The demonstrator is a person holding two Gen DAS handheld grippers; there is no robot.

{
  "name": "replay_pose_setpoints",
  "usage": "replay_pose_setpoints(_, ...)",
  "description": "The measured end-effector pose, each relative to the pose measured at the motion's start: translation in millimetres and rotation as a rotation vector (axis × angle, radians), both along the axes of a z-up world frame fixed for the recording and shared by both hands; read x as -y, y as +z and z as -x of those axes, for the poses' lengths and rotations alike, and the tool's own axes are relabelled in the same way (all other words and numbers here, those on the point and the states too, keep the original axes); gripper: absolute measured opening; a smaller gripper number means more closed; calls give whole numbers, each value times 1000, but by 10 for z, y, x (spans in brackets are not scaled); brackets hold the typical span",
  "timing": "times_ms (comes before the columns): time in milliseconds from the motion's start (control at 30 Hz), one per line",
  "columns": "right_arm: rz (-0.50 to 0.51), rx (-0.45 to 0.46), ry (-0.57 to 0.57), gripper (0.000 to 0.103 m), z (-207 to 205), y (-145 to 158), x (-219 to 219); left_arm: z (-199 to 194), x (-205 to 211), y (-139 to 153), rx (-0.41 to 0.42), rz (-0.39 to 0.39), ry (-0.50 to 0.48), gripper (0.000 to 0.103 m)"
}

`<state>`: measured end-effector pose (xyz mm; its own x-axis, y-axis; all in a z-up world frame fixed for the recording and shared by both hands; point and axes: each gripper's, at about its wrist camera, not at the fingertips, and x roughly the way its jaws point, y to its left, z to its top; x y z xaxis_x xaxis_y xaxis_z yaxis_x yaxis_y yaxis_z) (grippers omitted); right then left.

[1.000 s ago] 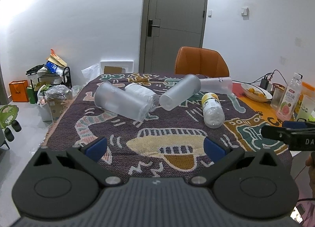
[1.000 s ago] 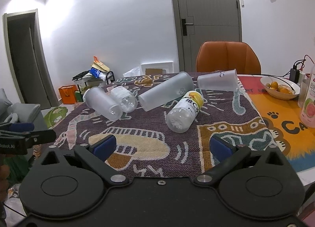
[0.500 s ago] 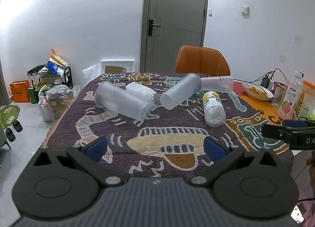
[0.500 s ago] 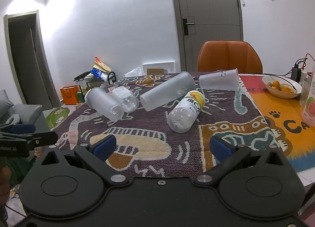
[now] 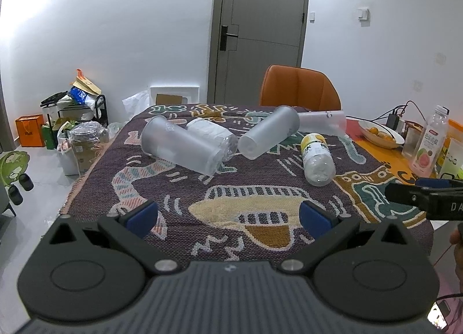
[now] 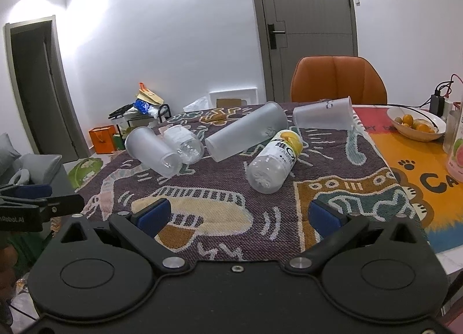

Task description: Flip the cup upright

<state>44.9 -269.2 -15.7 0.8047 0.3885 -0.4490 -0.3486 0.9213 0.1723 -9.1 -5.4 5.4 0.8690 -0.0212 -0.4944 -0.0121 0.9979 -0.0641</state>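
Note:
Three frosted plastic cups lie on their sides on the patterned rug-covered table (image 5: 179,195): a left cup (image 5: 179,147) (image 6: 153,150), a middle cup (image 5: 269,135) (image 6: 246,135) and a far right cup (image 5: 322,122) (image 6: 322,116). A clear bottle (image 5: 212,137) (image 6: 185,144) lies beside the left cup. A yellow-capped bottle (image 5: 317,158) (image 6: 275,164) lies to the right. My left gripper (image 5: 228,216) is open and empty above the near edge. My right gripper (image 6: 238,215) is open and empty, also short of the cups.
An orange chair (image 5: 299,87) stands behind the table. A fruit bowl (image 6: 416,124), a pink drink bottle (image 5: 431,145) and cables sit on the orange mat at the right. Bags and boxes (image 5: 72,119) clutter the floor at the left.
Both grippers have drifted slightly back from the table. The cups and bottles have not moved. Both jaws stay open.

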Motion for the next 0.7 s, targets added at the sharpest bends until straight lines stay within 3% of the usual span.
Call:
replay_pose_setpoints(400,-22,-6,18,103,-189,-6,-47,-258,-57,13,5,-7,3,103)
replay_pose_setpoints(700,-35,-19,-50,103,-400,-54,89,-662,-24,43,17,14,-39,103)
